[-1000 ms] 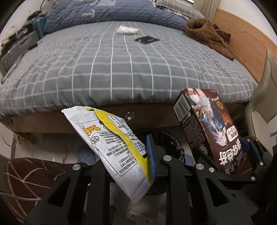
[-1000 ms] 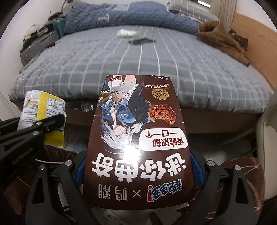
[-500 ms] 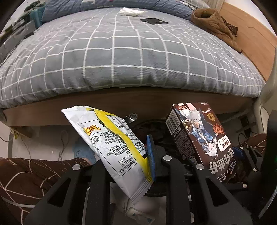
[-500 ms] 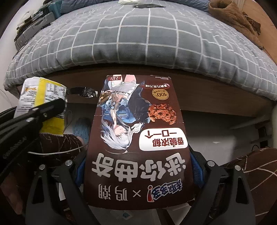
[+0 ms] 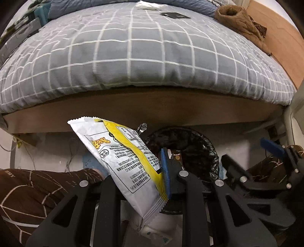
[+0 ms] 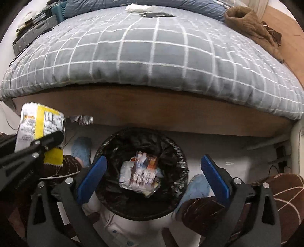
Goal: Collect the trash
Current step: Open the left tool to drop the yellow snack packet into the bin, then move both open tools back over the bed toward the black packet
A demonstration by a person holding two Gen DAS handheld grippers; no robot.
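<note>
Trash bin (image 6: 140, 171), black-lined, directly below and ahead of the right gripper (image 6: 152, 176), its round mouth framed between the two blue pads (image 6: 93, 178). Inside, at the bottom: brown cookie box (image 6: 144, 171), blurred, lying on pale crumpled wrappers. Right gripper spread wide and holding nothing, one pad over each side of the bin's rim. Same bin (image 5: 190, 150) just ahead and right of the left gripper (image 5: 148, 182), partly hidden behind its finger.

Snack bag (image 5: 121, 157), white and yellow with printed text, clamped in the left gripper, blue pad pressed against its yellow edge; slanting up and left from the jaws, serrated lower end hanging below them. Seen from the right wrist, same bag (image 6: 38, 131) up and to the left, outside the bin's rim, with a crumpled silvery bit (image 6: 81, 119) at its top corner.

Blue slippers (image 6: 81, 150) on the pale floor either side of the bin, brown patterned trouser legs (image 6: 247, 195) nearer still.

Beyond the bin, wooden bed frame (image 6: 152, 112) under a grey checked duvet (image 6: 152, 57). On the far part of the duvet: white crumpled tissue (image 6: 139, 7), flat black item (image 6: 157, 14), brown fleece garment (image 6: 248, 24) to the right.
</note>
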